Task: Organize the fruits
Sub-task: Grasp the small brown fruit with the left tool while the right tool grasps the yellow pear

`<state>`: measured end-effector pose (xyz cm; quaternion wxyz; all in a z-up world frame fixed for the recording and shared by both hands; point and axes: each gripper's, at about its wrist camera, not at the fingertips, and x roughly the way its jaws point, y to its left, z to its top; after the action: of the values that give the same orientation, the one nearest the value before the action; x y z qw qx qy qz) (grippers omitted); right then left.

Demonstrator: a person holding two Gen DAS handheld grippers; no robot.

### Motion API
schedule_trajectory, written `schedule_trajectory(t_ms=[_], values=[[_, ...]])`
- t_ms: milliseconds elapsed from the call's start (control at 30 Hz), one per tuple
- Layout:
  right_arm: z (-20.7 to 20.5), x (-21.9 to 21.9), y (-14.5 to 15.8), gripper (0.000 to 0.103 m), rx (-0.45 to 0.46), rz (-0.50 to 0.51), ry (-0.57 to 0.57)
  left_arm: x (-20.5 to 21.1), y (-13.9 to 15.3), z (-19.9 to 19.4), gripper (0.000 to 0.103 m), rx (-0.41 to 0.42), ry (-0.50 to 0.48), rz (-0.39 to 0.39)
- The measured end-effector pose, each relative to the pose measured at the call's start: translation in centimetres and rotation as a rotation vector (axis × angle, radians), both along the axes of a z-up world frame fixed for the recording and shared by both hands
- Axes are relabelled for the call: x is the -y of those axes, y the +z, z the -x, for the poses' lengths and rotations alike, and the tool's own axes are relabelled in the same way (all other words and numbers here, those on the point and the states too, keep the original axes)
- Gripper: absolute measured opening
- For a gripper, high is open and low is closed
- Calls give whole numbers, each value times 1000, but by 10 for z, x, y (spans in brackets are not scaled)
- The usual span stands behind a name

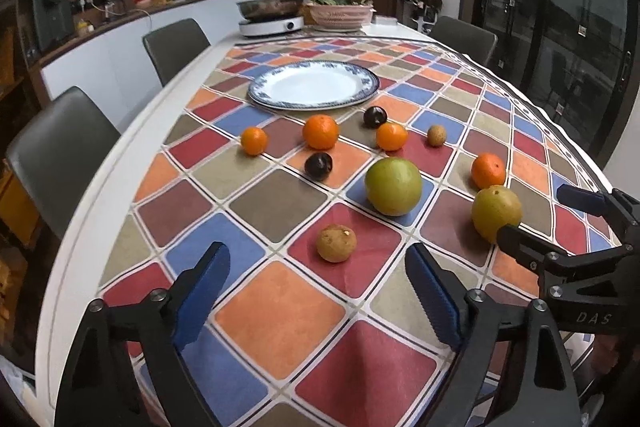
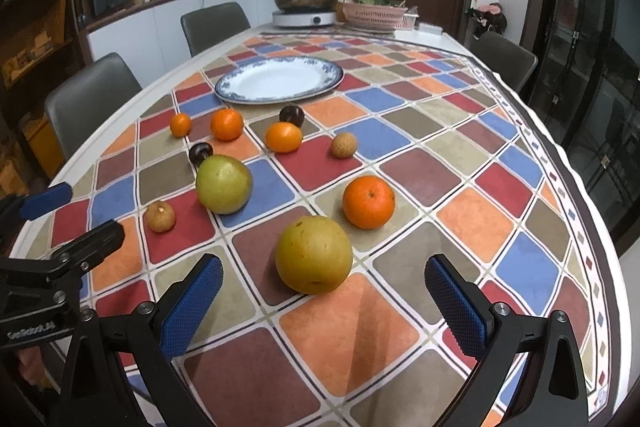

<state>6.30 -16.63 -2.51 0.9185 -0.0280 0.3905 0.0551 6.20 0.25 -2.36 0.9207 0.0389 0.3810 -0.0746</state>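
**Fruit scattered in front of the plate**

The plate (image 1: pixel 313 85) sits mid-table (image 1: pixel 120 163), with the cooker (image 1: pixel 271 25) and basket (image 1: pixel 340 14) behind it at the far end. Before the plate lie three oranges (image 1: pixel 320 132) in a row, a plum (image 1: pixel 375 117) among them and another plum (image 1: pixel 319 166) nearer. A fourth orange (image 2: pixel 368 201) lies right. Nearer still, two pears (image 2: pixel 313 254) sit apart, a longan (image 1: pixel 336 243) left of them and another (image 1: pixel 436 135) farther back.
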Motion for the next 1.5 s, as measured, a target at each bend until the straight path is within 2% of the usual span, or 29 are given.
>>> schedule_trajectory(t_ms=[167,567,733,867,933,1067,1500], values=[[-8,0,-8,95,-43,-6,2,3,-10,-15,79,-43,-33,22],[-24,-1,-24,77,-124,0,4,10,-32,-45,58,-126,-68,19],[-31,0,-31,67,-154,10,-4,11,-41,-52,43,-165,-72,26],[-33,0,-33,64,-162,9,1,12,-43,-52,35,-164,-70,15],[-33,-1,-32,58,-160,9,10,12,-43,-52,31,-161,-69,7],[-34,-4,-33,49,-168,6,35,12,-43,-54,30,-167,-63,13],[-37,-3,-32,48,-163,-5,48,13,-39,-51,30,-181,-55,14]])
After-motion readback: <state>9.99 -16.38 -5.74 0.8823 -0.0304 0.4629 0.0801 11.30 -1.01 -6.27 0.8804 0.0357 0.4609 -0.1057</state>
